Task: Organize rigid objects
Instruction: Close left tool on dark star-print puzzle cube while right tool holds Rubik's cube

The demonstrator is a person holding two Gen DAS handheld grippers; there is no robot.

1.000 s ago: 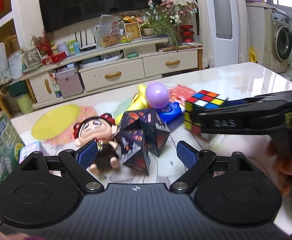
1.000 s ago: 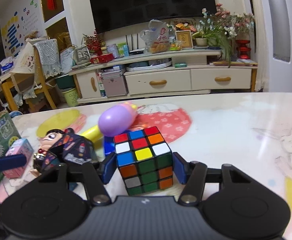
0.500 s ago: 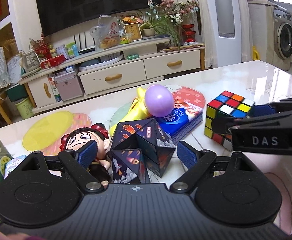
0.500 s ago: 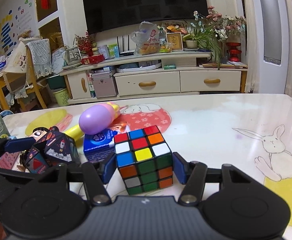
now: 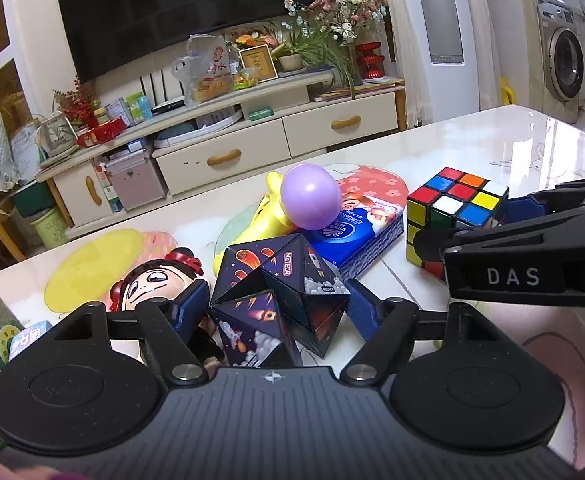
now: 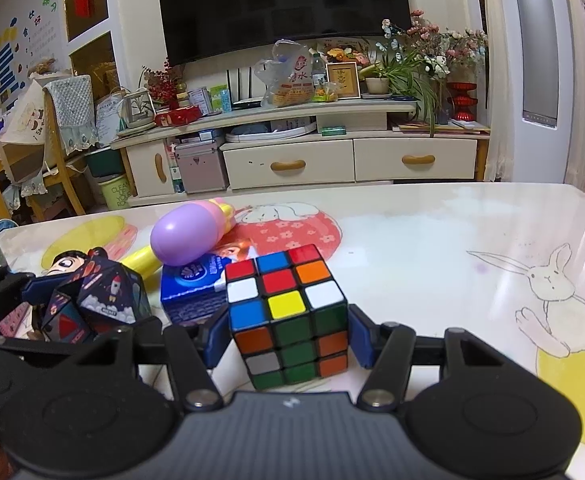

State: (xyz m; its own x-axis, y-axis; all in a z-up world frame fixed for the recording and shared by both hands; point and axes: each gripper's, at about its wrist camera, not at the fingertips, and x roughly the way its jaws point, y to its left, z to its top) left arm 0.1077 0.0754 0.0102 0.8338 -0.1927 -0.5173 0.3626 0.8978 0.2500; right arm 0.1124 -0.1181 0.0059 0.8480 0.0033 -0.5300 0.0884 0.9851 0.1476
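right gripper [image 6: 288, 340] clamped on the rubik's cube [image 6: 288, 312], blue pads pressed flat to both sides, cube low over the white table [image 6: 432, 264] beside the blue tissue pack [image 6: 194, 284]. left gripper [image 5: 278, 308] spread wide around the dark star-print folding cube [image 5: 280, 296], pads just clear of it, doll [image 5: 152, 284] against the left pad. both held level, pointing toward the tv stand [image 6: 292, 160].

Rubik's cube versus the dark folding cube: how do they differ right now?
The Rubik's cube is a neat cube of bright stickers; the folding cube is unfolded into angular facets with dark space prints. The right gripper is clamped on the Rubik's cube; the left gripper's fingers only straddle the folding cube, with gaps. Both sit on the table.
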